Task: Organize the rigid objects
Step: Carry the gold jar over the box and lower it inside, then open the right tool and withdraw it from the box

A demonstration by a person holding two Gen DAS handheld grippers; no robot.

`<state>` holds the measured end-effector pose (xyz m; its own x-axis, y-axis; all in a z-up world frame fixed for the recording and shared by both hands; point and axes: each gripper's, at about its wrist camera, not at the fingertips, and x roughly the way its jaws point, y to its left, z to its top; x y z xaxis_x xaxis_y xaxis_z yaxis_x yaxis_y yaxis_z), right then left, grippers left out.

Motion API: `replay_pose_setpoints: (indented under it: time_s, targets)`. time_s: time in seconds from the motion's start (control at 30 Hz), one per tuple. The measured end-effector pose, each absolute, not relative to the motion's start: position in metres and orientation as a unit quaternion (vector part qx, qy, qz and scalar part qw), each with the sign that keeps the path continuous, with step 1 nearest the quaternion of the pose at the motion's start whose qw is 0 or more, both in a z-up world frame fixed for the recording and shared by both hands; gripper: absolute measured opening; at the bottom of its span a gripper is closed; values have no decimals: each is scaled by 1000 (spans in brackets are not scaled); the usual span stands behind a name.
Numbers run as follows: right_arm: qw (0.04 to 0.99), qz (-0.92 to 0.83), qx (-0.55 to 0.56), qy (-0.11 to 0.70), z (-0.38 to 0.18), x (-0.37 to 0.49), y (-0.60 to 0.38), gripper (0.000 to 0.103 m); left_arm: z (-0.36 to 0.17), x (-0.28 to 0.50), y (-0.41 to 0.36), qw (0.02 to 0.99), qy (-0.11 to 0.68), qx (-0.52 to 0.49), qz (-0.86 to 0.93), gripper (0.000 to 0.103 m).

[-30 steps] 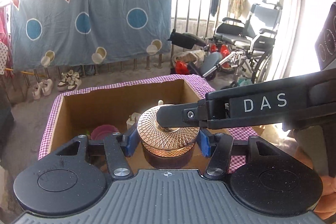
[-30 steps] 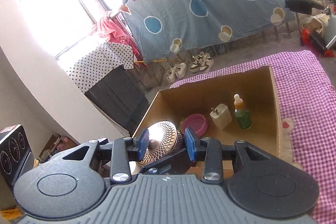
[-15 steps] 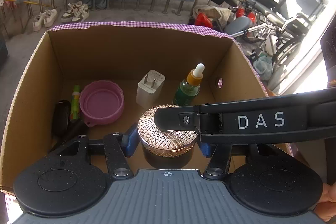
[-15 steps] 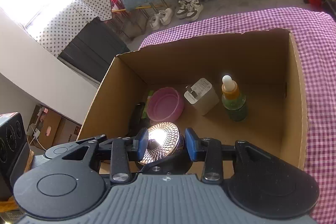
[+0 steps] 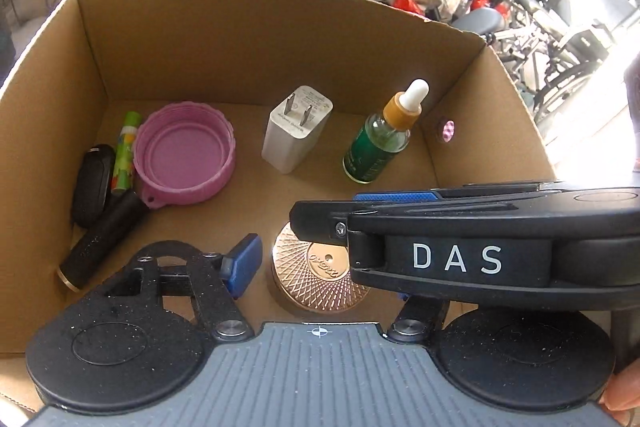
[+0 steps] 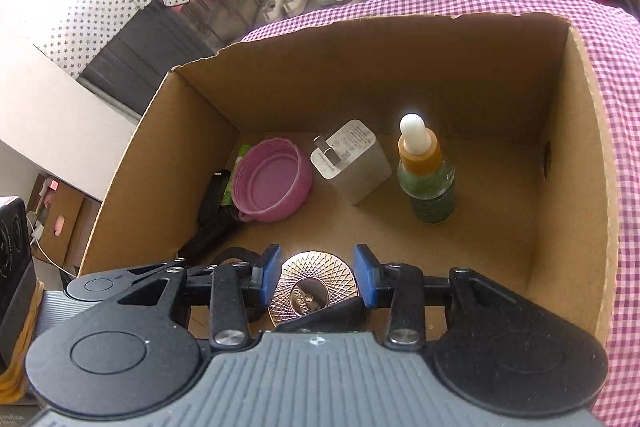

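A round copper tin with a patterned lid (image 5: 316, 277) sits on the floor of the cardboard box (image 5: 92, 39), near its front wall. My left gripper (image 5: 320, 263) is open around it, its left pad apart from the tin. My right gripper (image 6: 316, 275) is open above the tin (image 6: 316, 289), pads clear of its sides; its body crosses the left wrist view and hides my left gripper's right finger.
In the box: a pink lid (image 5: 184, 159), a white charger (image 5: 296, 129), a green dropper bottle (image 5: 380, 139), a black tube (image 5: 100, 241), a green stick (image 5: 126, 153), a black fob (image 5: 92, 183). The box stands on a purple checked cloth (image 6: 624, 107).
Both grippers came down into the box with the tin. The left jaws opened and let go of it; the tin now rests on the box floor.
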<state>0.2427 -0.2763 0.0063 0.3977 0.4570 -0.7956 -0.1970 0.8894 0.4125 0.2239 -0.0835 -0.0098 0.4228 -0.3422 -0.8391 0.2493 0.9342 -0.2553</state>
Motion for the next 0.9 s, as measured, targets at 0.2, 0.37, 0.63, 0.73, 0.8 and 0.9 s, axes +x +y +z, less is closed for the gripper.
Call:
replay_pose_setpoints:
  time_s: [0.2, 0.37, 0.63, 0.73, 0.8, 0.9]
  targets:
    - [861, 187, 127, 456, 35, 219, -282, 43, 6, 205, -79, 855, 484, -46, -181, 75]
    - [891, 184, 149, 387, 71, 174, -294, 44, 34, 172, -77, 876, 438, -30, -202, 82]
    - [918, 183, 180, 302, 115, 95, -301, 49, 77, 112, -60, 901, 361, -16, -239, 90]
    - [921, 185, 192, 283, 121, 66, -299, 49, 84, 91, -44, 911, 337, -14, -238, 94]
    - [919, 190, 204, 278, 121, 52, -297, 50, 86, 80, -33, 917, 328, -15, -225, 95]
    - [915, 195, 219, 278, 115, 40, -293, 52, 84, 69, -15, 926, 319, -12, -200, 96]
